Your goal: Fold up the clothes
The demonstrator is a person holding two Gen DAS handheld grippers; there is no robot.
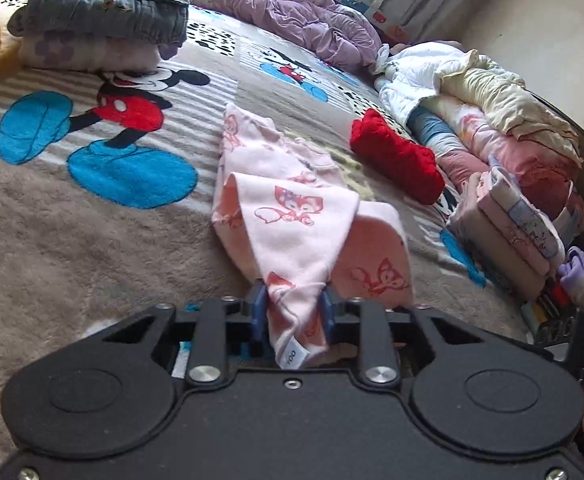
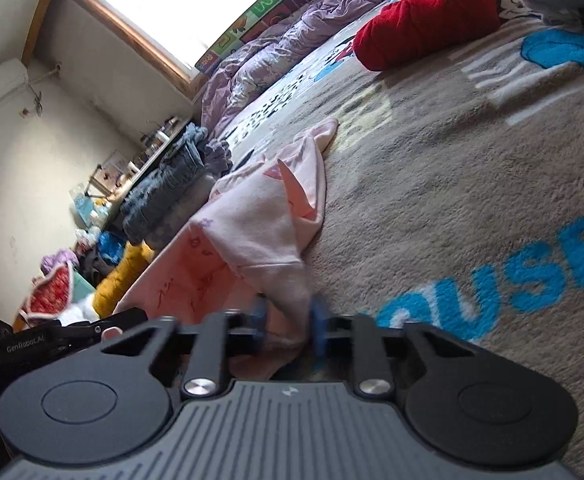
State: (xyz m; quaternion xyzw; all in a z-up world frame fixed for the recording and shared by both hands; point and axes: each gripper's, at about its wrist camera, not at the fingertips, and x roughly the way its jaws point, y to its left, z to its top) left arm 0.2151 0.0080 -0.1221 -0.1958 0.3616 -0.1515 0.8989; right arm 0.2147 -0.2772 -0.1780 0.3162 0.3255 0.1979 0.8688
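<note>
A small pink garment printed with red foxes lies stretched on the Mickey Mouse blanket. My left gripper is shut on its near end, where a white size tag hangs between the blue pads. The far end rests flat on the blanket. In the right wrist view the same pink garment is lifted at the near edge, and my right gripper is shut on that edge. The left gripper's black body shows at the lower left of this view.
A red knitted piece lies right of the garment. Folded clothes are stacked at the right edge and an unfolded pile sits behind them. A folded grey and lilac stack and a purple quilt lie at the back.
</note>
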